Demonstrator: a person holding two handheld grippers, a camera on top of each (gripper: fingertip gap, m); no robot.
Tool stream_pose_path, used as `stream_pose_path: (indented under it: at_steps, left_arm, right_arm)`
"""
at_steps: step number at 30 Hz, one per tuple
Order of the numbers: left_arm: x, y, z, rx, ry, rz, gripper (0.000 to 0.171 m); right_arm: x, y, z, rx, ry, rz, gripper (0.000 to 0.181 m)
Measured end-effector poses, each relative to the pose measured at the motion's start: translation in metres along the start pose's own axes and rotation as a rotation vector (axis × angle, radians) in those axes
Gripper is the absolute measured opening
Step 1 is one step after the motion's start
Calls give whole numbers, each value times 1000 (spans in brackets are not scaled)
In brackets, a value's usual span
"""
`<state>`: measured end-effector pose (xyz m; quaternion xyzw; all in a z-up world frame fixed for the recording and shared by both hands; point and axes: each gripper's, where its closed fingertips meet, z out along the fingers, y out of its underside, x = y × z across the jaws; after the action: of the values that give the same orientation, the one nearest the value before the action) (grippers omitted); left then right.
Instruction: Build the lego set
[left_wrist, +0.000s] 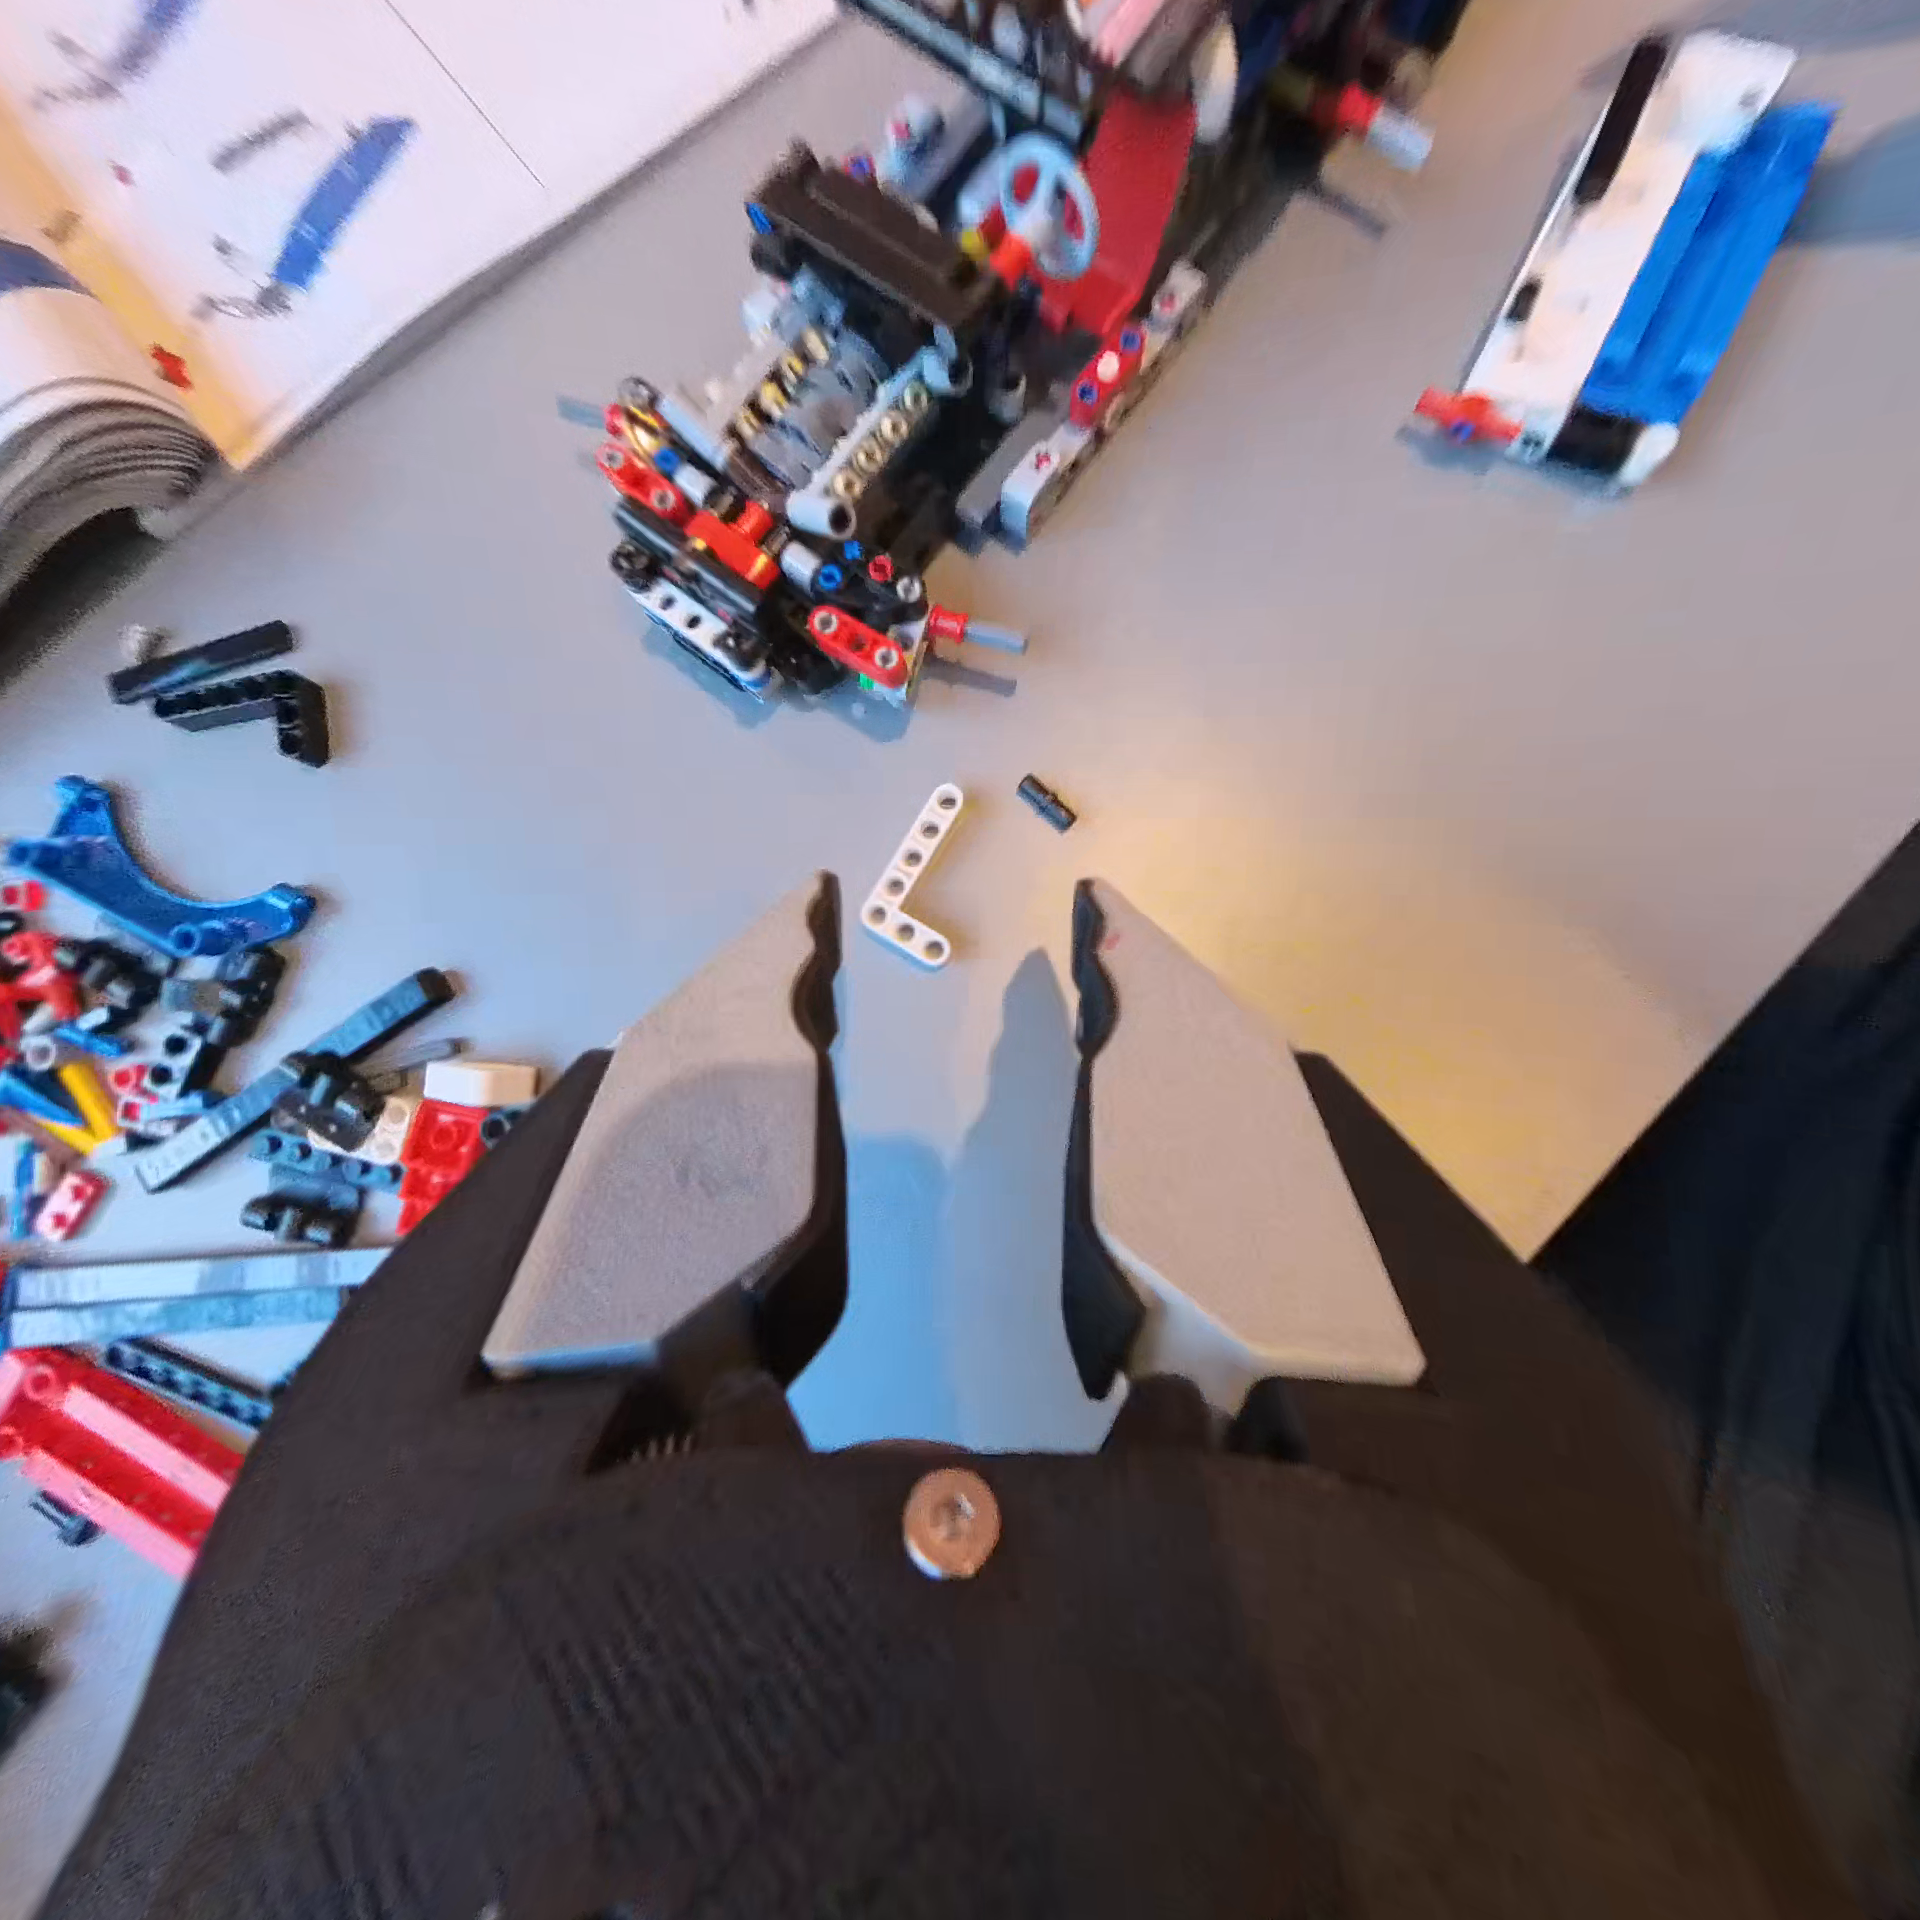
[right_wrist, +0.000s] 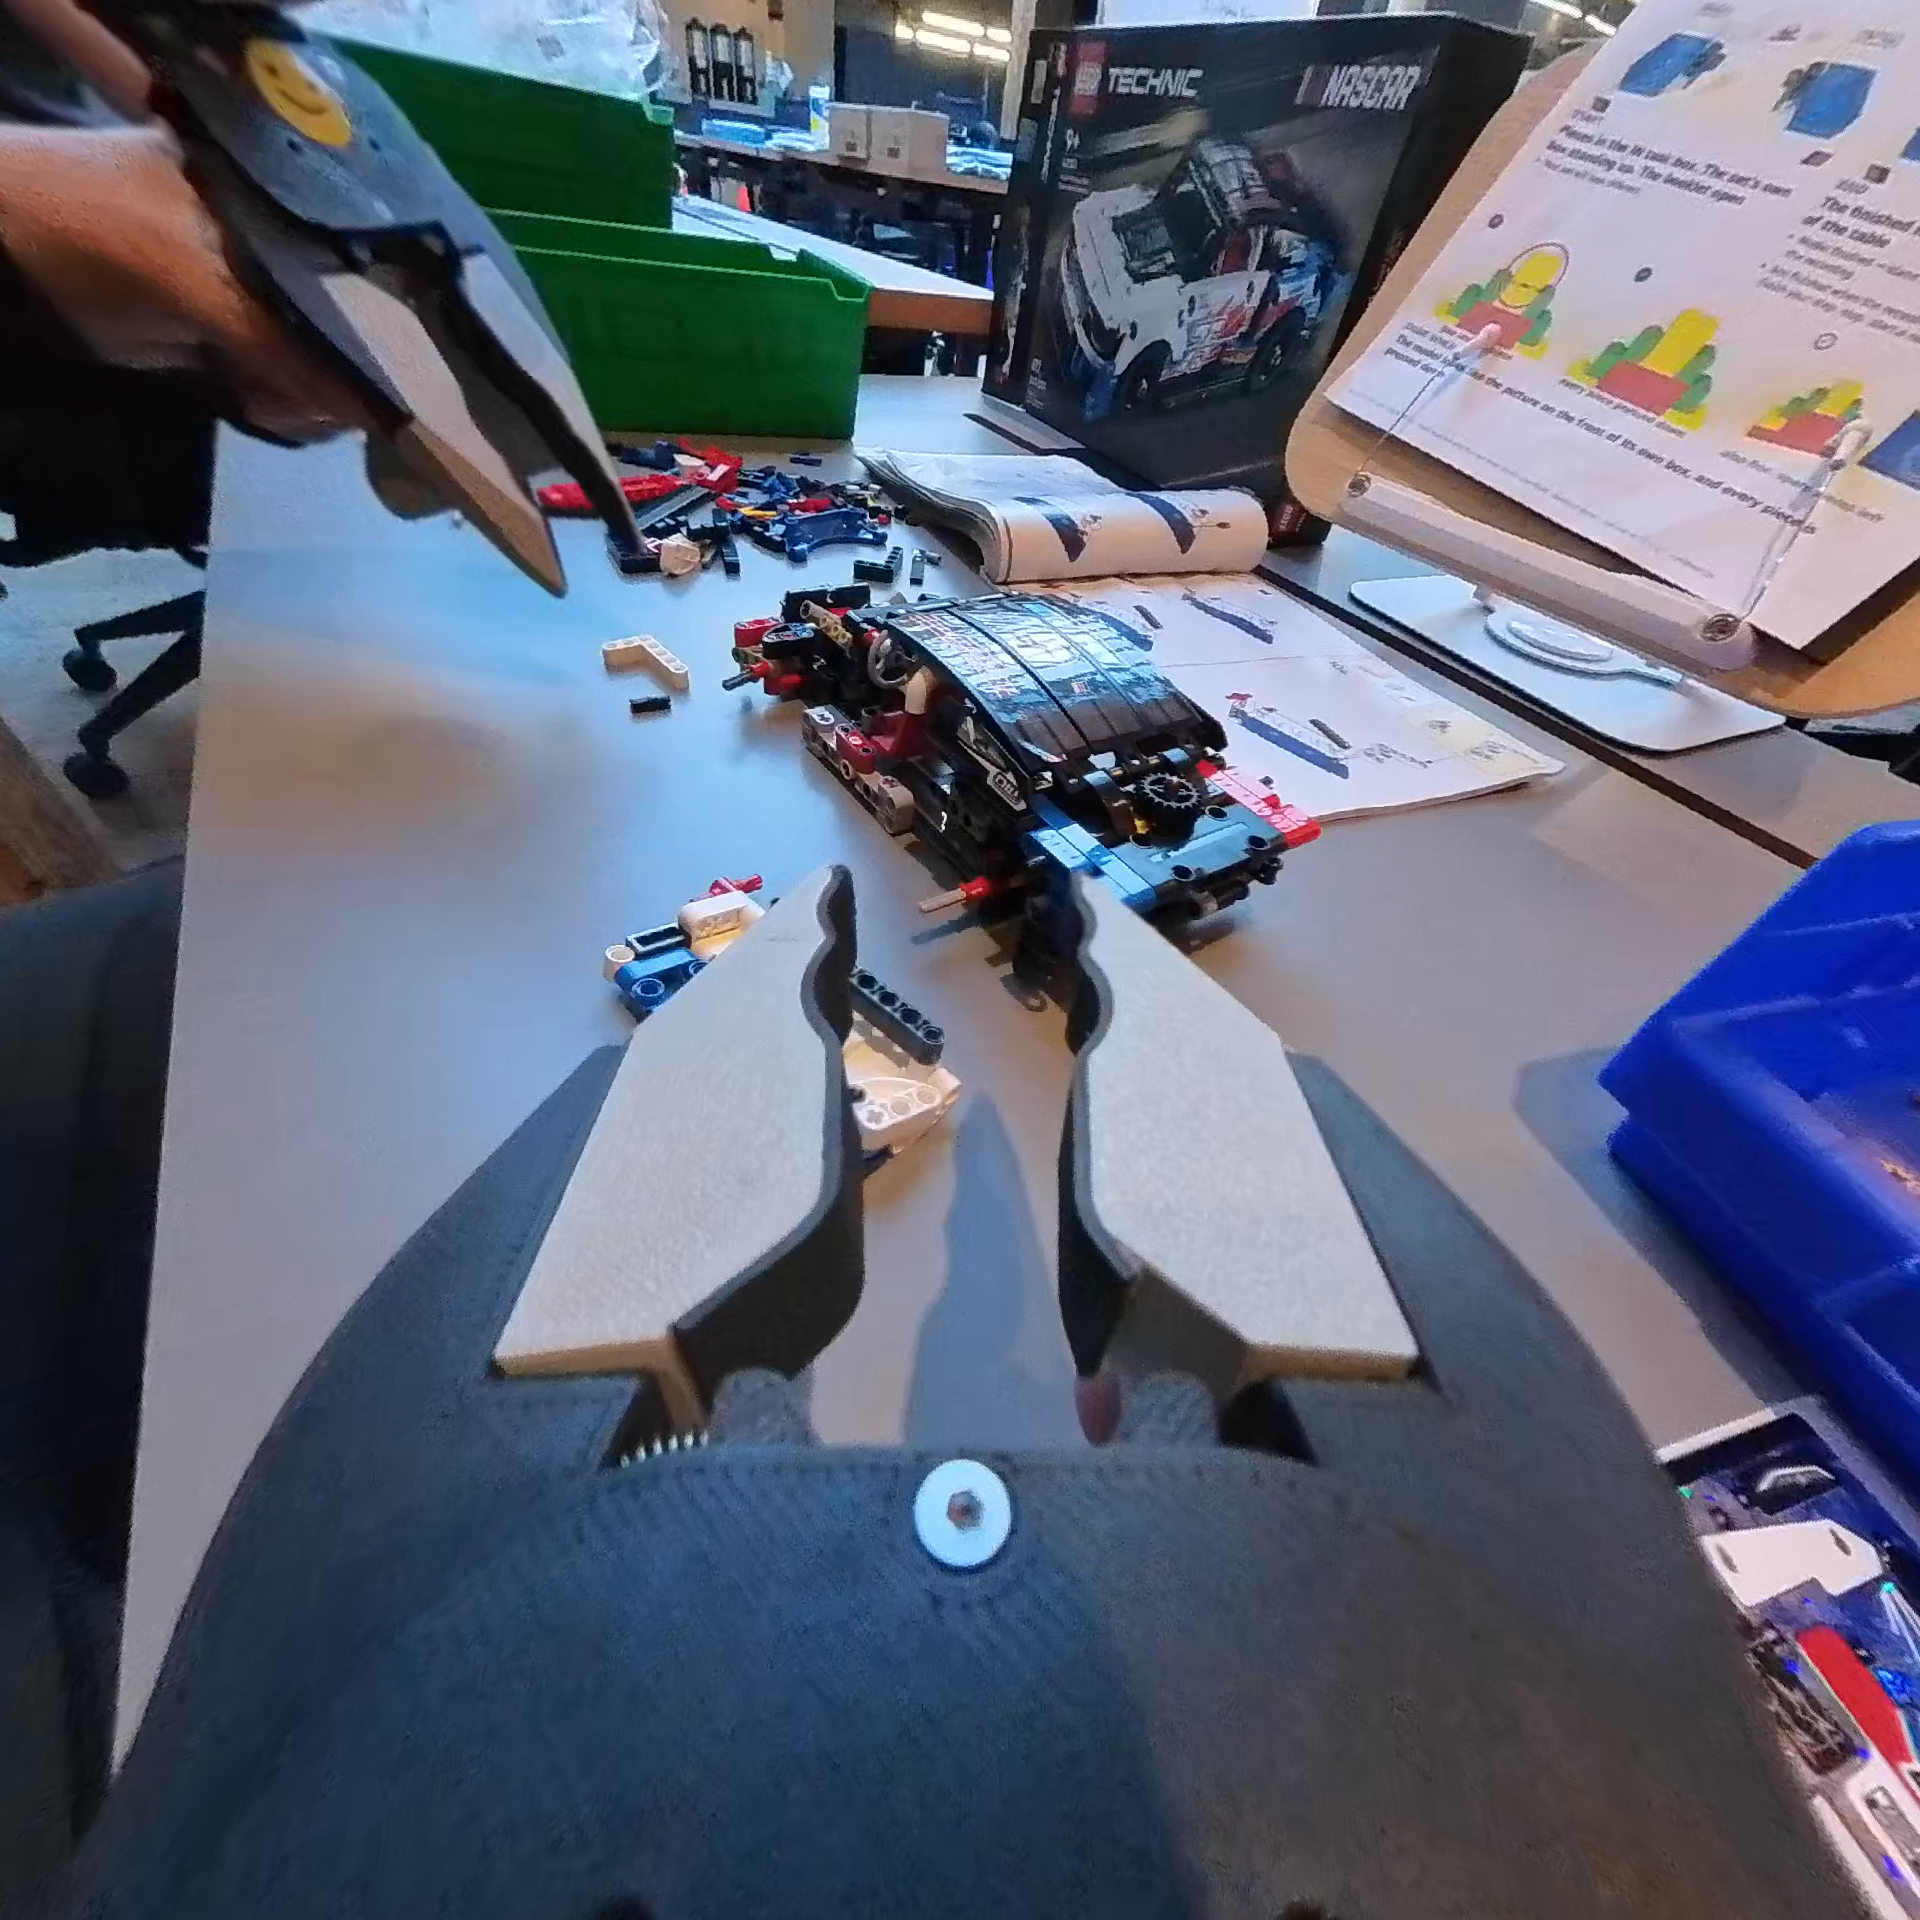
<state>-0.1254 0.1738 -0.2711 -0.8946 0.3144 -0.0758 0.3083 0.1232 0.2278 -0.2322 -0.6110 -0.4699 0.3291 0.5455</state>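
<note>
The half-built lego car (left_wrist: 831, 457) stands on the grey table; it also shows in the right wrist view (right_wrist: 1018, 748). A white L-shaped beam (left_wrist: 914, 883) and a small black pin (left_wrist: 1045, 802) lie just beyond my left gripper (left_wrist: 951, 904), which is open and empty above the table. The beam (right_wrist: 646, 661) and pin (right_wrist: 649, 703) also show in the right wrist view, under the left gripper (right_wrist: 592, 561). My right gripper (right_wrist: 961, 904) is open and empty over a black beam (right_wrist: 899, 1013) and a white curved piece (right_wrist: 899, 1107).
A pile of loose pieces (left_wrist: 156, 1091) lies at the left. A white and blue body panel (left_wrist: 1642, 281) lies at the right. The open instruction booklet (right_wrist: 1299, 686), the set's box (right_wrist: 1226, 239), green bins (right_wrist: 675, 312), a blue bin (right_wrist: 1797, 1101) and an instruction stand (right_wrist: 1662, 343) surround the car. The grippers' ends are close to 25 centimeters from one another. My right tips are about 25 centimeters from the small black pin (left_wrist: 1045, 802), my left tips only 5 centimeters.
</note>
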Motion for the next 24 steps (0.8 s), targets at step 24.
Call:
stream_pose_path:
  at_steps: [24]
  left_arm:
    - [29,-20,9,-288,89,120,9]
  right_arm:
    - [-5,-4,0,29,-62,39,35]
